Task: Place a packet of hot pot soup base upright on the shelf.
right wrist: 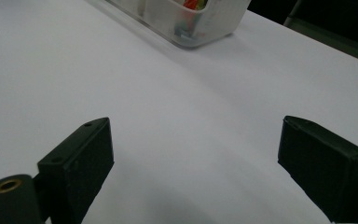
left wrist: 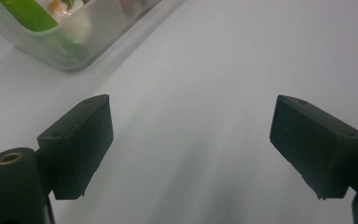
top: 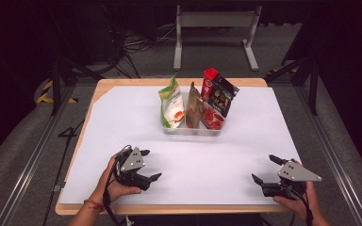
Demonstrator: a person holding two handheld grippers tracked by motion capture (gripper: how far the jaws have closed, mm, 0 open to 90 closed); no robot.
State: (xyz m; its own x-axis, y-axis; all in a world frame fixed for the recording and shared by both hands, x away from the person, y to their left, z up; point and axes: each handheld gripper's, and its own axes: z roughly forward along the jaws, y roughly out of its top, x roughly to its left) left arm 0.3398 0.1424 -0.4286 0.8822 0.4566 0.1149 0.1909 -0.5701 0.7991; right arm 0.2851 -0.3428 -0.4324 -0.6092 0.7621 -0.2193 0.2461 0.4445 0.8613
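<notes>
Packets stand upright in a clear tub (top: 192, 130) at the middle of the table, toward its far edge: a green and white packet (top: 170, 104) at the left end, a narrow brown packet (top: 193, 111) in the middle, and a red and black packet (top: 218, 96) leaning at the right end. The tub's long axis runs across the table, left to right.

Both grippers lie on the near side, so the tub is ahead of each, well apart from both. The left gripper (top: 147, 165) sits left of the tub and looks somewhat nearer to it; from its own camera the tub's corner (left wrist: 65, 49) shows up and to the left of the jaws. The right gripper (top: 267, 169) is farther out toward the right edge; in its camera the tub's end (right wrist: 200, 28) is ahead, near the top. Each pair of jaws stands wide apart and holds nothing, with bare white sheet (top: 202, 165) between them.

Printing on the packets is too small to read, their lower parts are blurred behind the tub wall, and both gripper views cut the tub off at the frame edge.
</notes>
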